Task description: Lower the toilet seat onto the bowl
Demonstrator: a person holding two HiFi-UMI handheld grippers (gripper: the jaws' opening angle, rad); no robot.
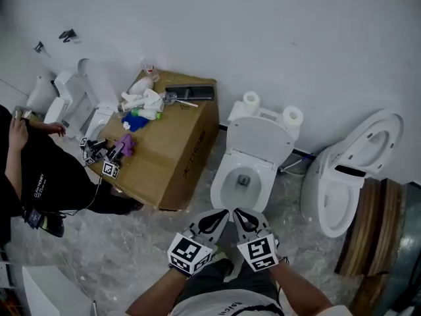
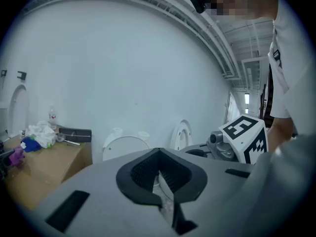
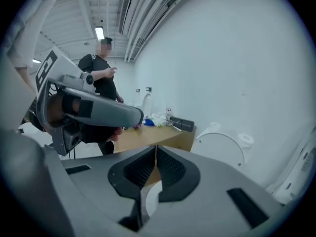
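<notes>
A white toilet stands in the middle of the head view, its bowl point(image 1: 231, 188) uncovered. Its seat and lid point(image 1: 259, 141) stand raised together and lean back towards the tank. Both grippers hover side by side just in front of the bowl's front edge, touching nothing. My left gripper point(image 1: 223, 214) is shut with nothing between its jaws, and so is my right gripper point(image 1: 237, 213). In the left gripper view the left gripper point(image 2: 159, 158) points at the raised lid point(image 2: 123, 146). In the right gripper view the right gripper point(image 3: 156, 148) has the lid point(image 3: 223, 144) ahead to the right.
A cardboard box point(image 1: 176, 158) with bottles and clutter stands left of the toilet. Another toilet point(image 1: 345, 170) with raised seat is at the right, beside wooden boards point(image 1: 370, 226). A third toilet point(image 1: 77, 104) and a person in black point(image 1: 39, 176) are at the left. Two paper rolls point(image 1: 250, 100) top the tank.
</notes>
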